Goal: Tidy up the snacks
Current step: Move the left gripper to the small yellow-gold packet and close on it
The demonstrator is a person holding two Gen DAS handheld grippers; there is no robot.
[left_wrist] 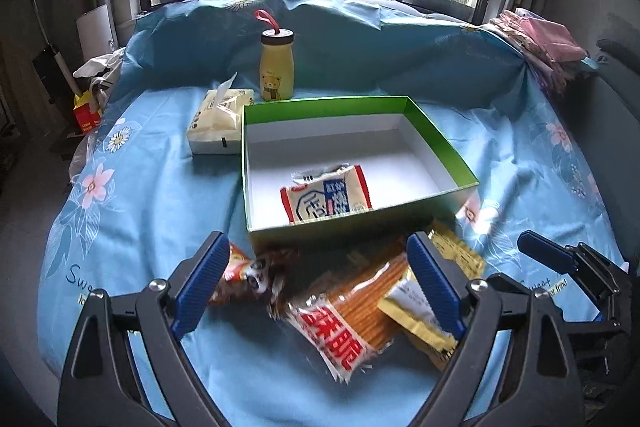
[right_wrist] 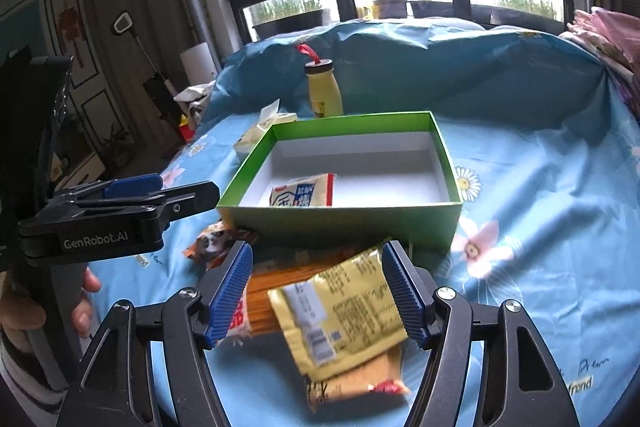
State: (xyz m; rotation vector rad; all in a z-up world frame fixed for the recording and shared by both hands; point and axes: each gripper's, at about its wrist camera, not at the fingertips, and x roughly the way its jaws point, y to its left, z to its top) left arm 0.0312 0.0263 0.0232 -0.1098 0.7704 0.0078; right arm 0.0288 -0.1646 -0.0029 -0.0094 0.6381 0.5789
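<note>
A green box with a white inside stands on the blue flowered bedspread. One red, white and blue snack packet lies in the box. In front of the box lie an orange biscuit-stick packet, a yellow packet on top of it, and a brown packet with an animal face. My left gripper hangs open above these loose packets. My right gripper is open over the yellow packet, and its pads do not press on it. A hand holds the left gripper, seen from the side.
A yellow bear bottle and a tissue pack stand behind the box at the left. Folded pink cloth lies at the far right. The bed drops off at the left, where a red carton sits.
</note>
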